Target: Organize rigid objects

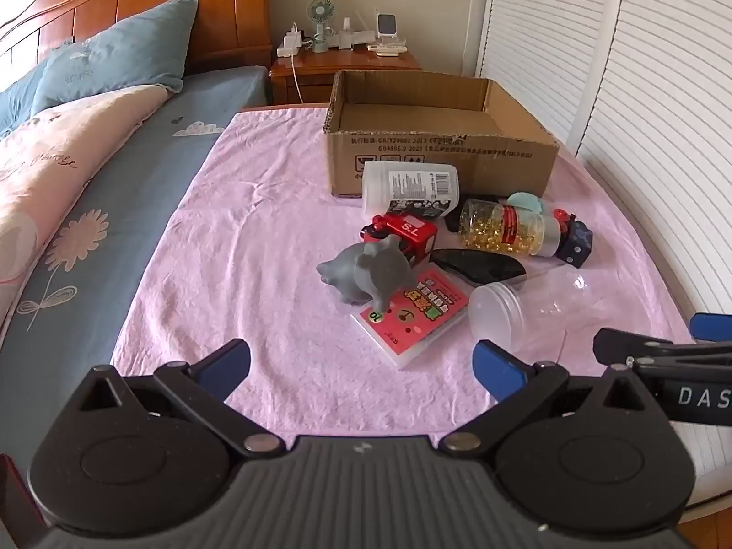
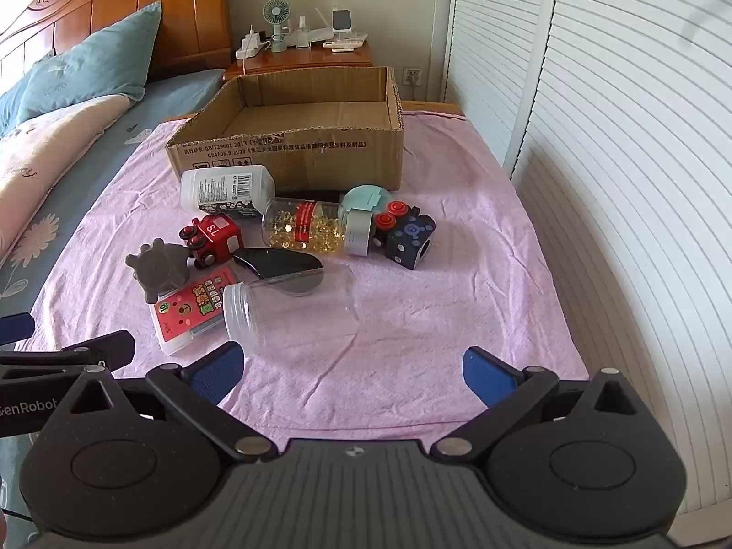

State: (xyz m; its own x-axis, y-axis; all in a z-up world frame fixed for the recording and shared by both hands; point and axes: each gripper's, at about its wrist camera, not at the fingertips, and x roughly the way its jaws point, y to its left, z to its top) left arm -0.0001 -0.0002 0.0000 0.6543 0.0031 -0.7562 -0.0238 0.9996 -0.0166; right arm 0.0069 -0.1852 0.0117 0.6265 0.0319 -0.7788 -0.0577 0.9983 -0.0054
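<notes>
Right wrist: clear jar [image 2: 293, 309], faint outline.

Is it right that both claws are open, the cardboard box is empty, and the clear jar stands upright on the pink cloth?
Not quite. The clear jar lies on its side, as the right wrist view shows. The rest holds: left claw and right claw are open, the cardboard box is empty, on the pink cloth.
</notes>
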